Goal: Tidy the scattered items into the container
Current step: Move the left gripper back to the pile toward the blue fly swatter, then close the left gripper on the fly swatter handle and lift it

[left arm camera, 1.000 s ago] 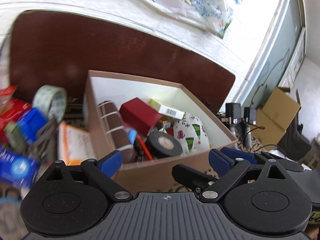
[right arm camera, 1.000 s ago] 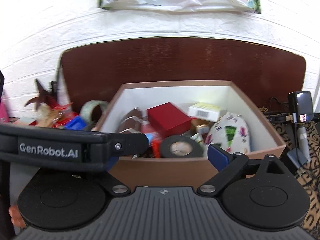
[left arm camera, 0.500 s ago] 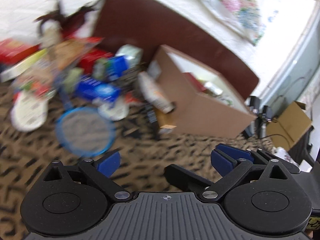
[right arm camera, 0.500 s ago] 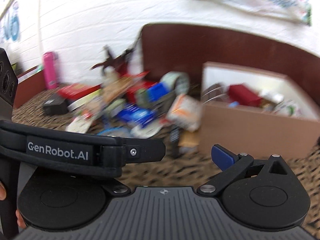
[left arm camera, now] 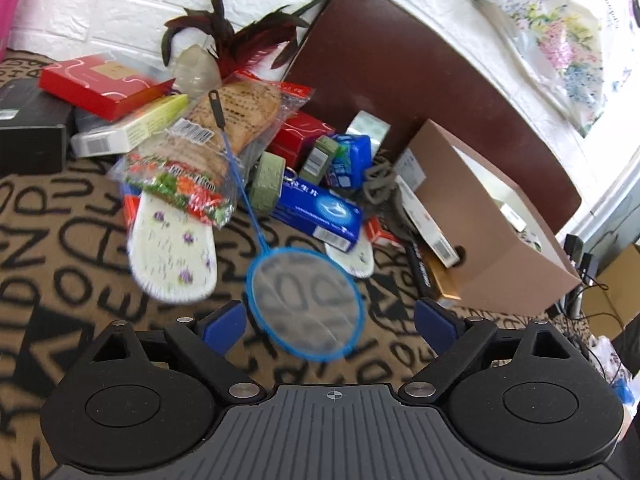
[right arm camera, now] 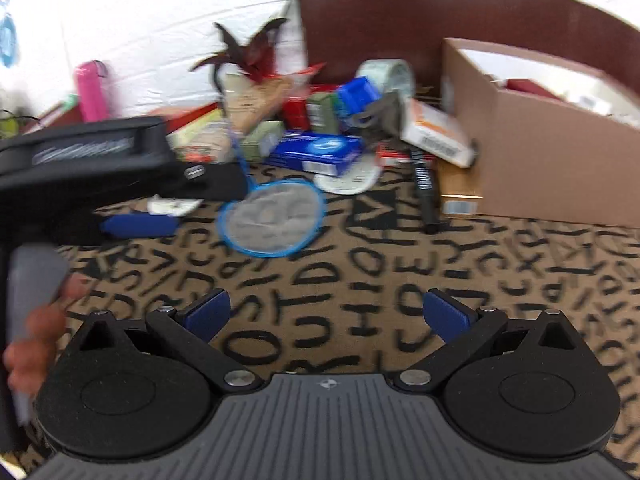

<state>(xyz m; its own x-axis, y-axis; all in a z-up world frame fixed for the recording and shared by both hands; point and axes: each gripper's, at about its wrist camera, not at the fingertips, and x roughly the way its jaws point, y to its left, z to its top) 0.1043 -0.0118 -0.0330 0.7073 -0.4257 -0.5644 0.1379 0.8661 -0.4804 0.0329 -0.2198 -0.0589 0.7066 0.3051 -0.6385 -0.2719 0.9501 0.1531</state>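
A: Report the state of both tools.

B: The left gripper point(left arm camera: 330, 318) has its 2 blue-padded fingers spread wide with nothing between them. It hangs above the round blue-rimmed mesh swatter point(left arm camera: 306, 302), whose thin handle runs up onto the pile. The right gripper point(right arm camera: 326, 314) is likewise spread apart and holds nothing; below it is only the tan cloth printed with black letters point(right arm camera: 360, 280).

A: Locate the container.

B: The open brown cardboard box with a white lining point(left arm camera: 492, 236) stands on the cloth at the right of the pile, in front of a dark brown curved board point(left arm camera: 400, 68). In the right wrist view the same box point(right arm camera: 540, 152) shows a red item and pale items inside, too blurred to identify.

A: List the items outside the container.

B: A long blue toothpaste carton point(left arm camera: 320, 212), a white insole with purple flowers point(left arm camera: 172, 248), a clear packet of brown insoles point(left arm camera: 216, 136), a flat red box point(left arm camera: 100, 84), a blue plastic case point(left arm camera: 352, 156), a roll of clear tape point(left arm camera: 368, 128), and an orange-and-white carton point(left arm camera: 424, 220) leaning against the box wall. A black rectangular box point(left arm camera: 28, 128) sits at the far left.
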